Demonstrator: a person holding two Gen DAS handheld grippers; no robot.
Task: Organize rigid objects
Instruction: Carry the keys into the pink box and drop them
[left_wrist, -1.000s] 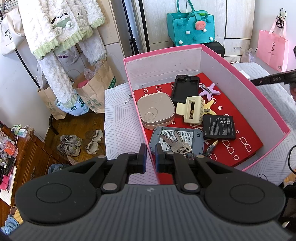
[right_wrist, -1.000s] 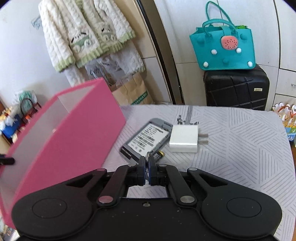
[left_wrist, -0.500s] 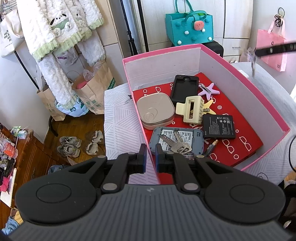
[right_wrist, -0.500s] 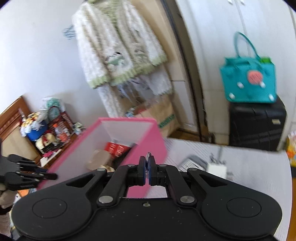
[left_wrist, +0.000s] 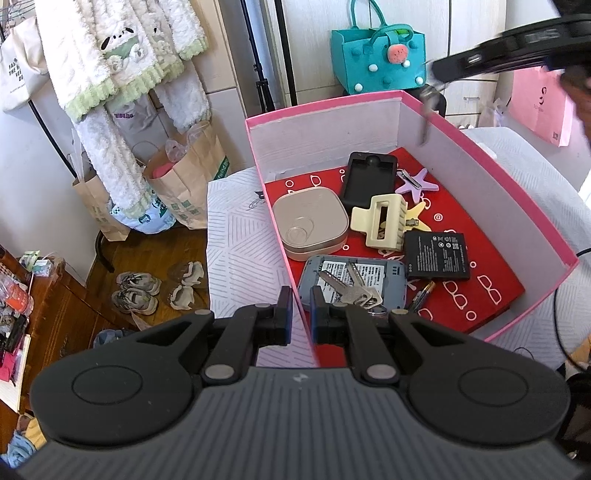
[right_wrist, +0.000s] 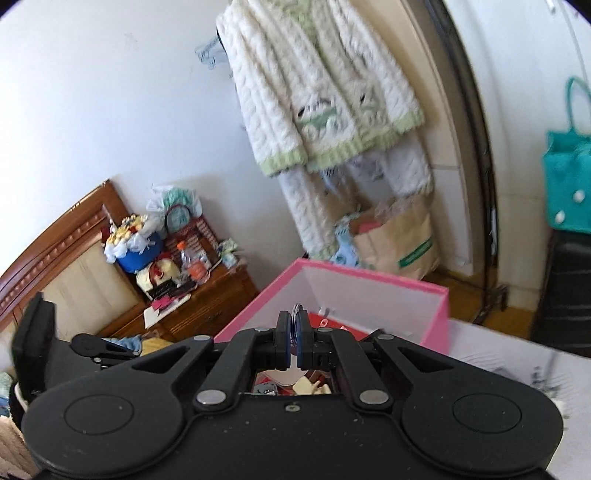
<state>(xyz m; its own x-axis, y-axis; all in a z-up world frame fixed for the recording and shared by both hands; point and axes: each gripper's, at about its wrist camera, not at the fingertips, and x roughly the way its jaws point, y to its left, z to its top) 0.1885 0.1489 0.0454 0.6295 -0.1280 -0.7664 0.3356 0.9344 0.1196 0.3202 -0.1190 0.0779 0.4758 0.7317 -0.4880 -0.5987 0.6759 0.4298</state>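
Left gripper (left_wrist: 301, 319) pinches the near wall of the pink box (left_wrist: 498, 173). Right gripper (right_wrist: 294, 345) clamps a key ring (right_wrist: 296, 309) (key dangling upright), with the box's open interior directly below and ahead.

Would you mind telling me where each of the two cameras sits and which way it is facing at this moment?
Left wrist: on the left gripper, angled down into the pink box, its jaws clamped on the box's near wall; the right gripper shows upper right, a key dangling below it.
Right wrist: on the right gripper, above the box's far side, facing the hanging sweater; its jaws pinch a key ring; the left gripper shows at left.
Shared: box, sweater, paper bag, teal bag.
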